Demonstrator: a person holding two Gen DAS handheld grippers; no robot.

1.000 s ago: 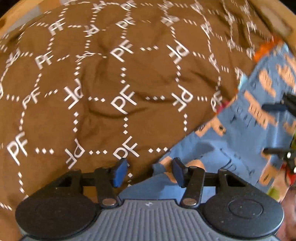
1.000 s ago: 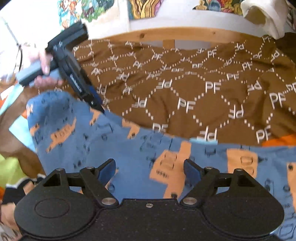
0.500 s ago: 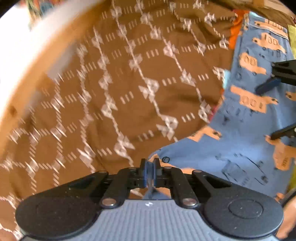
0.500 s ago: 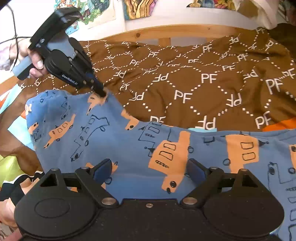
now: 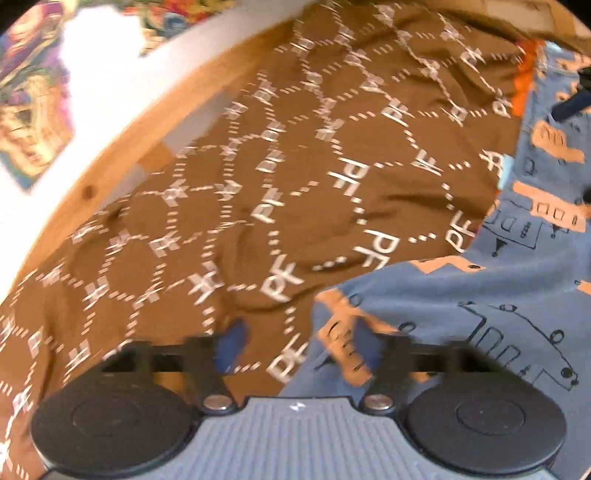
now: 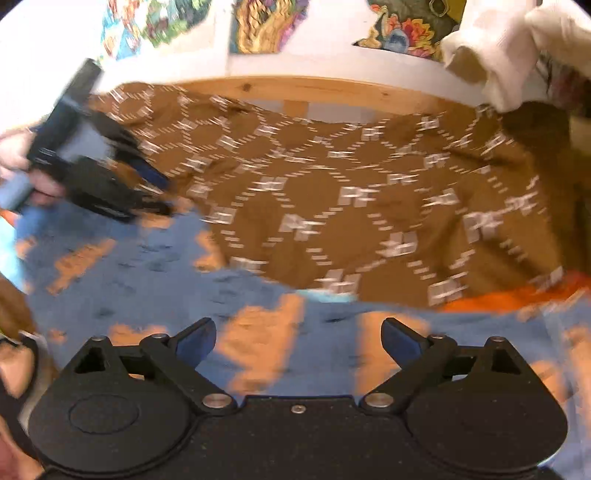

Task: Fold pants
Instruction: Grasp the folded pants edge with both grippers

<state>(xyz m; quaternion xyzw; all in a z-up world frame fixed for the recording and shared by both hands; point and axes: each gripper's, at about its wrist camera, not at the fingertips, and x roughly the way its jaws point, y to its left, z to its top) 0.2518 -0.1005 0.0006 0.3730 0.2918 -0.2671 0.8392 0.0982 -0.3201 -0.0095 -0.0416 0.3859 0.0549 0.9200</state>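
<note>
The pants [image 5: 461, 295] are blue with orange vehicle prints and lie spread on a brown bedcover [image 5: 295, 184]. My left gripper [image 5: 297, 345] hovers at their near corner. Its jaws are opening, and its right finger is over the cloth edge, with no grip on it. In the right wrist view the left gripper [image 6: 162, 197] is at the pants' far left edge, held by a hand. My right gripper [image 6: 299, 338] is over the pants [image 6: 147, 273], its jaws opening wide, with flat cloth below and nothing pinched. One of its fingertips [image 5: 569, 105] shows at the right edge of the left wrist view.
A wooden bed rail [image 6: 332, 92] and a white wall with colourful posters [image 6: 266, 26] run behind the bedcover. A white cloth [image 6: 498, 48] hangs at the top right. An orange fabric strip [image 6: 498, 299] peeks out beside the pants.
The left gripper shut on the pants' corner half a second ago and has now let go and opened, swinging left. The right gripper's jaws have spread a little wider.
</note>
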